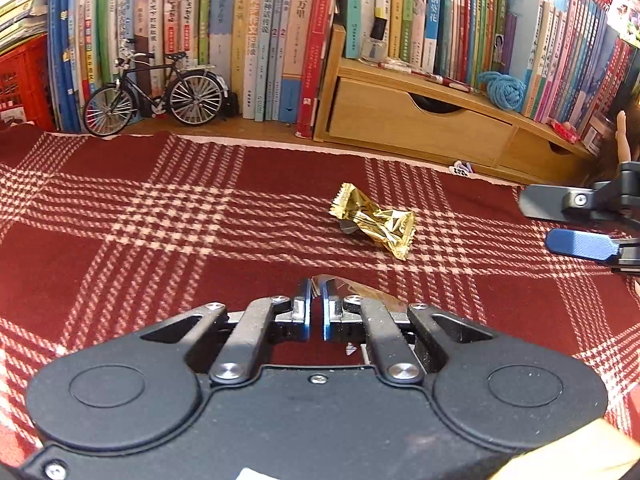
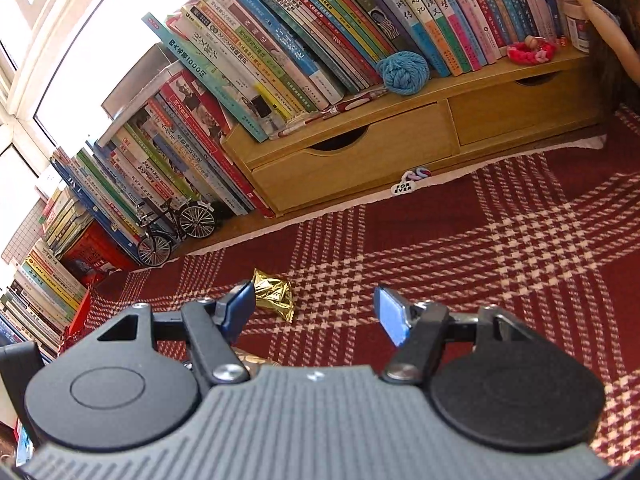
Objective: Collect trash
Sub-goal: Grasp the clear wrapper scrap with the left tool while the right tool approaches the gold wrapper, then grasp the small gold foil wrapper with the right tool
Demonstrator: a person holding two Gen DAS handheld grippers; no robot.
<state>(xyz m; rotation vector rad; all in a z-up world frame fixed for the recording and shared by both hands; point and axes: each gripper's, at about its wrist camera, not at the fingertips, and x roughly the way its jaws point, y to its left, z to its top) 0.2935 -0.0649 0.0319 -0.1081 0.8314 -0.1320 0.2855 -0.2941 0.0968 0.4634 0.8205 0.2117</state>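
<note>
A crumpled gold foil wrapper (image 1: 372,220) lies on the red plaid cloth (image 1: 160,208), ahead and slightly right of my left gripper (image 1: 316,304). The left gripper's blue pads are nearly together and pinch a second shiny foil wrapper (image 1: 360,292), which sticks out to the right of the fingers. My right gripper (image 1: 538,220) enters from the right edge, open, a short way right of the gold wrapper. In the right wrist view the right gripper (image 2: 316,308) stands open and holds nothing. There the gold wrapper (image 2: 274,294) lies just beyond its left finger (image 2: 240,304).
A row of upright books (image 1: 256,40) lines the back. A wooden drawer shelf (image 1: 420,120) stands at the back right with a blue yarn ball (image 1: 502,90) on it. A model bicycle (image 1: 154,92) and a red crate (image 1: 24,84) stand at the back left. A small sticker (image 2: 404,188) lies by the shelf.
</note>
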